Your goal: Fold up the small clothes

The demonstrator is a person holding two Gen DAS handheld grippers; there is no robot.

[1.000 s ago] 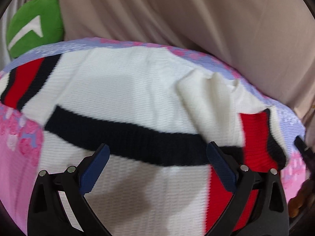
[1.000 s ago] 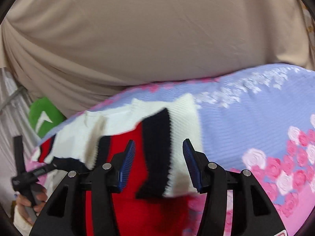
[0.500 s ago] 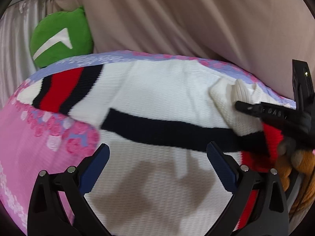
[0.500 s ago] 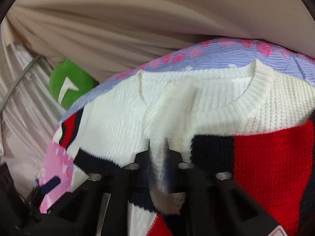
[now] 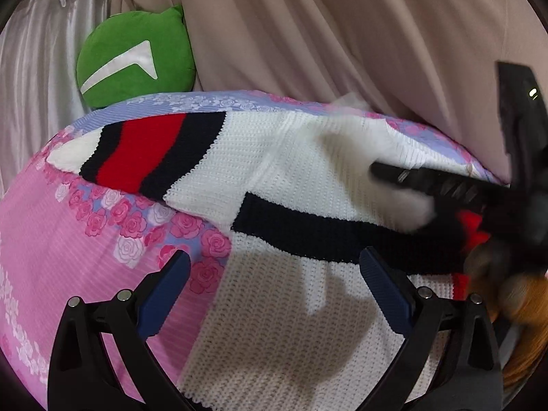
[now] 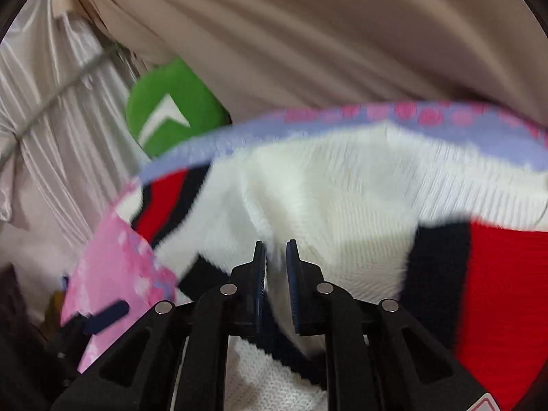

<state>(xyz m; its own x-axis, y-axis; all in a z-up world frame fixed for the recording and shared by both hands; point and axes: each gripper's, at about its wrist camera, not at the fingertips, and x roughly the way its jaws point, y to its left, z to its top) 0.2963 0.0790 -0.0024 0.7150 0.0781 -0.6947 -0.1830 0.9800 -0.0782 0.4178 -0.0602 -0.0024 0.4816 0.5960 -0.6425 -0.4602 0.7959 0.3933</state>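
A small white knit sweater (image 5: 294, 157) with black and red stripes lies spread on a pink and lilac floral sheet (image 5: 68, 246). Its left sleeve (image 5: 144, 157) stretches out to the left. My left gripper (image 5: 274, 274) is open and empty, low over the sweater's lower body. My right gripper (image 6: 275, 260) is shut on a pinched fold of the white knit (image 6: 308, 205) near the sweater's middle. It also shows at the right of the left wrist view (image 5: 387, 174), blurred, with the hand behind it.
A green round cushion (image 5: 133, 58) with a white mark sits behind the sheet's far left edge. Beige draped fabric (image 5: 342, 34) rises behind the sheet. Pale pleated curtain (image 6: 51, 120) hangs at the left.
My right gripper closed on a white fold of the sweater and has carried it leftward. The left gripper's view has shifted left, showing more pink sheet and the left sleeve.
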